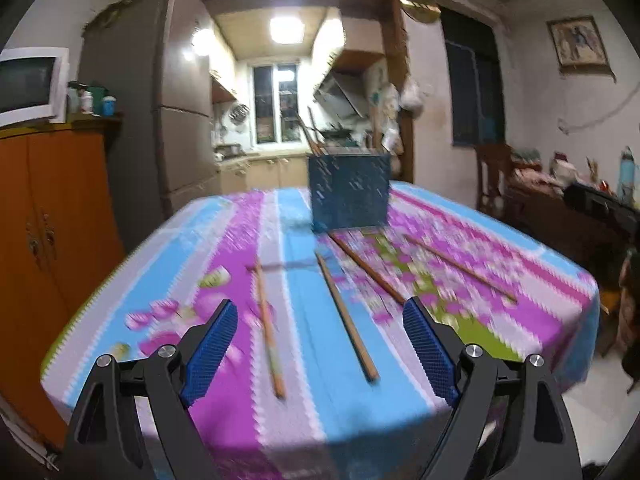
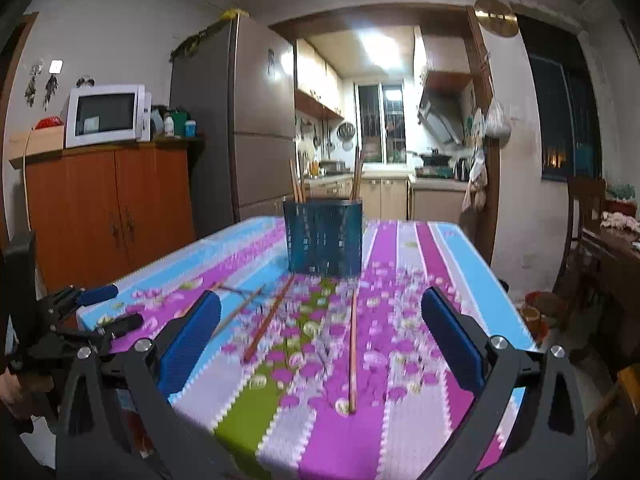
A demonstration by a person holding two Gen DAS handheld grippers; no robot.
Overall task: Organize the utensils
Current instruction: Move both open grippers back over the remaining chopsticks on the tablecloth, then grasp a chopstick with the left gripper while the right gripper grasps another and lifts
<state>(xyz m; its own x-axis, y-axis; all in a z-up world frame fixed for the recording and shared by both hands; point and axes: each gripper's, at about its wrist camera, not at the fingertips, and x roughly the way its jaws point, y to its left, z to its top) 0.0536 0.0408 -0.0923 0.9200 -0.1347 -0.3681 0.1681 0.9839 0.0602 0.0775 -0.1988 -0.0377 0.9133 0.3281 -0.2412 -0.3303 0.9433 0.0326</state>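
Note:
Several wooden chopsticks lie loose on the striped tablecloth [image 1: 304, 408]. Two of them [image 1: 269, 332] [image 1: 346, 318] run between the fingers of my left gripper [image 1: 320, 303], which is open and holds nothing. A blue perforated holder [image 1: 350, 192] stands behind them with a few chopsticks upright in it. In the right wrist view my right gripper [image 2: 321, 294] is also open and holds nothing. It hangs over the near table edge with one long chopstick [image 2: 352, 348] between its fingers. Two more chopsticks [image 2: 267, 322] lie left of that, in front of the holder [image 2: 324, 240]. The left gripper [image 2: 114, 308] shows at the left edge.
An orange cabinet [image 2: 108, 208] with a microwave [image 2: 105, 115] stands left of the table, and a tall fridge [image 2: 240, 120] beside it. A kitchen doorway opens behind the holder. A dark chair and side table [image 2: 600, 240] stand to the right.

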